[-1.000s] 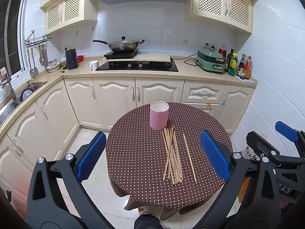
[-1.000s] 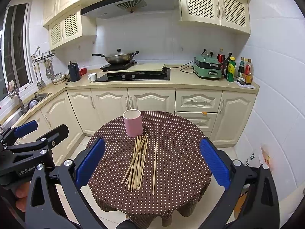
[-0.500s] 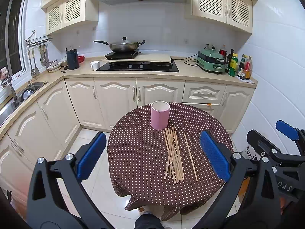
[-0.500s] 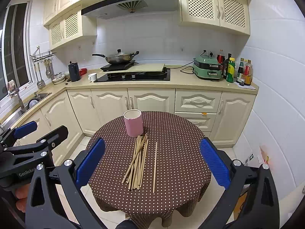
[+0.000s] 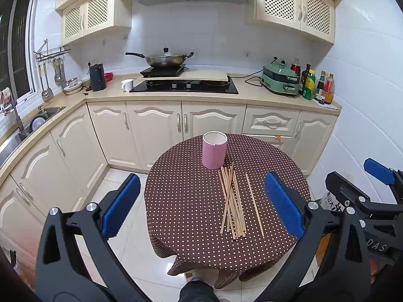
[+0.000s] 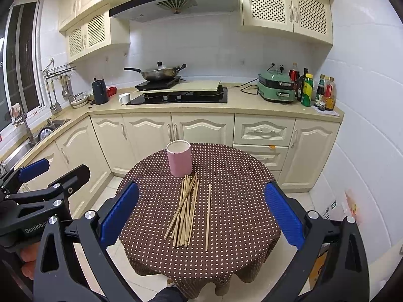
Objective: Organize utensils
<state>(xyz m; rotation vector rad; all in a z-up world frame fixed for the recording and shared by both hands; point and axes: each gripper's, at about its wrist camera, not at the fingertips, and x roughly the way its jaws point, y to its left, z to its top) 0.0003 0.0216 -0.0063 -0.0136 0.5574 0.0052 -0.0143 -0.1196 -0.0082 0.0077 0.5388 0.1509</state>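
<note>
A pink cylindrical holder [image 5: 214, 149] [image 6: 179, 158] stands upright at the far side of a round table with a brown dotted cloth [image 5: 181, 206] [image 6: 239, 201]. Several wooden chopsticks [image 5: 231, 201] [image 6: 185, 209] lie in a loose bundle in front of it, with one single chopstick [image 5: 254, 205] [image 6: 208, 217] apart to the right. My left gripper [image 5: 201, 206] and right gripper [image 6: 199, 214] are both open and empty, held above and short of the table's near edge. Each also shows in the other's view: the right gripper [image 5: 372, 191] and the left gripper [image 6: 42, 183].
Cream kitchen cabinets and a counter run behind the table, with a hob and wok [image 5: 163, 60], a green cooker [image 5: 280, 80], bottles [image 5: 314, 85] and a sink [image 5: 32, 123] at the left. Tiled floor surrounds the table.
Both views have shifted slightly: the table and chopsticks sit a little further right in the left wrist view. Both grippers stay open and empty.
</note>
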